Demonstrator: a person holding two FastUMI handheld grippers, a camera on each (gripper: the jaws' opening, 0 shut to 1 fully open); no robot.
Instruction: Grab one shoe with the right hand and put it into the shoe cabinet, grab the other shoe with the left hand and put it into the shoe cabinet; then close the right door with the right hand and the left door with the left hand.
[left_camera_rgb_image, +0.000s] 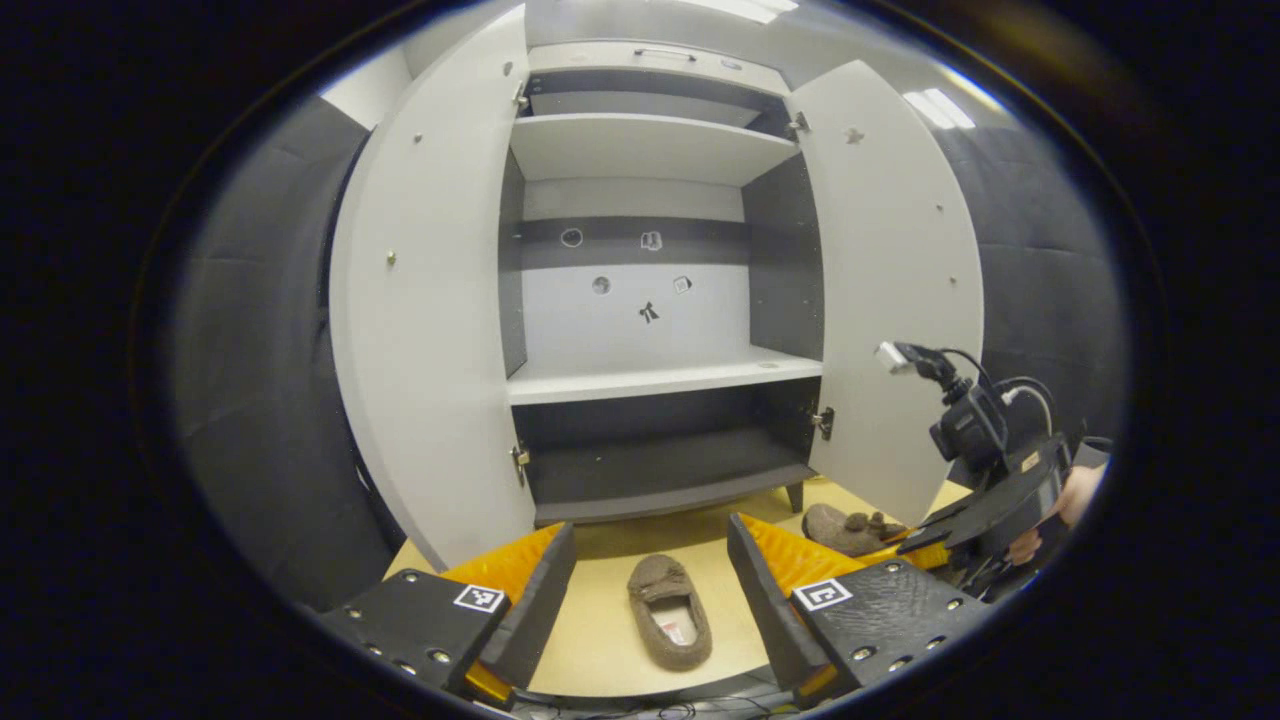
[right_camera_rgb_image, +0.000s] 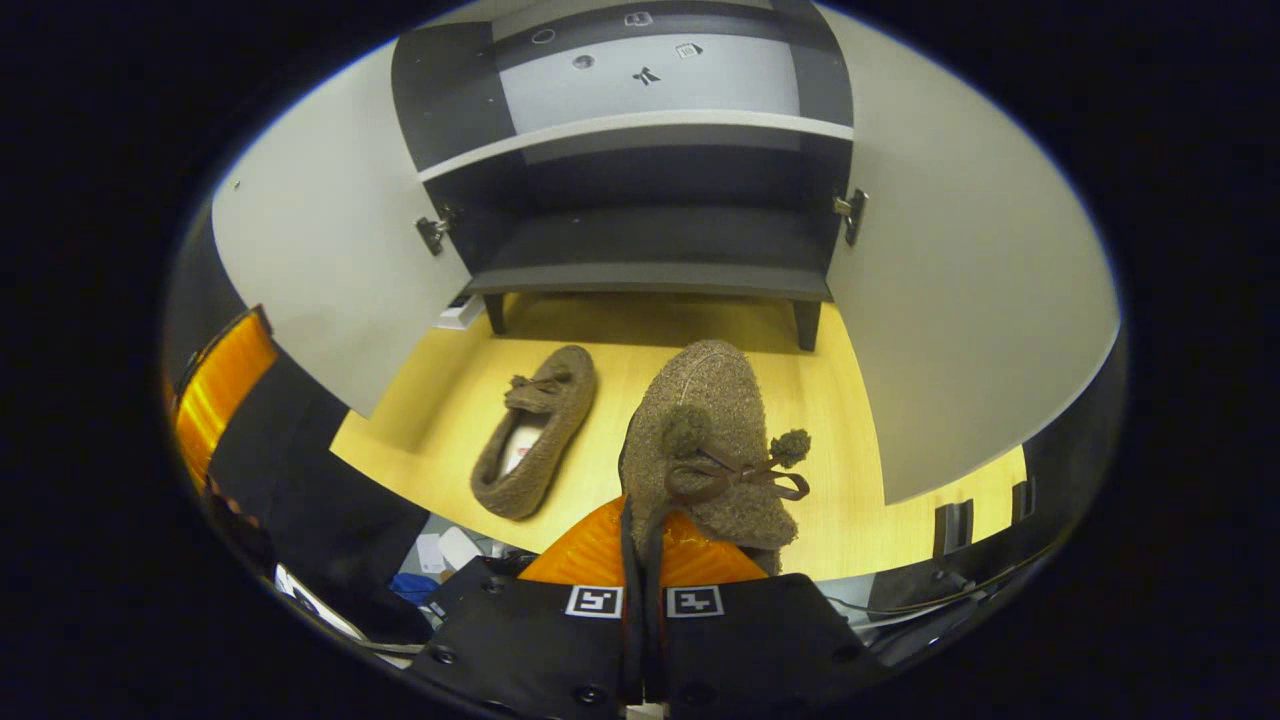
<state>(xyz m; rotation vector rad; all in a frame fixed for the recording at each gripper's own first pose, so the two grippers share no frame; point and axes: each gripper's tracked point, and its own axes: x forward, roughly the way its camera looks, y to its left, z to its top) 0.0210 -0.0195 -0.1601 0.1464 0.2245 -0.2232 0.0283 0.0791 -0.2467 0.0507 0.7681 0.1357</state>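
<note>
Your right gripper (right_camera_rgb_image: 641, 560) pinches one slipper (right_camera_rgb_image: 705, 440) at lower centre, lifted off the floor (right_camera_rgb_image: 830, 400). Your left gripper (left_camera_rgb_image: 650, 580) is spread wide around the other slipper (left_camera_rgb_image: 668, 612), before the open shoe cabinet (left_camera_rgb_image: 650, 380).

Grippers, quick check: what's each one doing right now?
Left gripper: jaws open, empty, second slipper lying on the floor between them.
Right gripper: jaws shut on the brown slipper.

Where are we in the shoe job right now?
Nothing is stored yet. The right gripper is shut on one shoe, not yet in the cabinet. The other shoe lies on the floor before the open left gripper. Both doors stand open.
</note>
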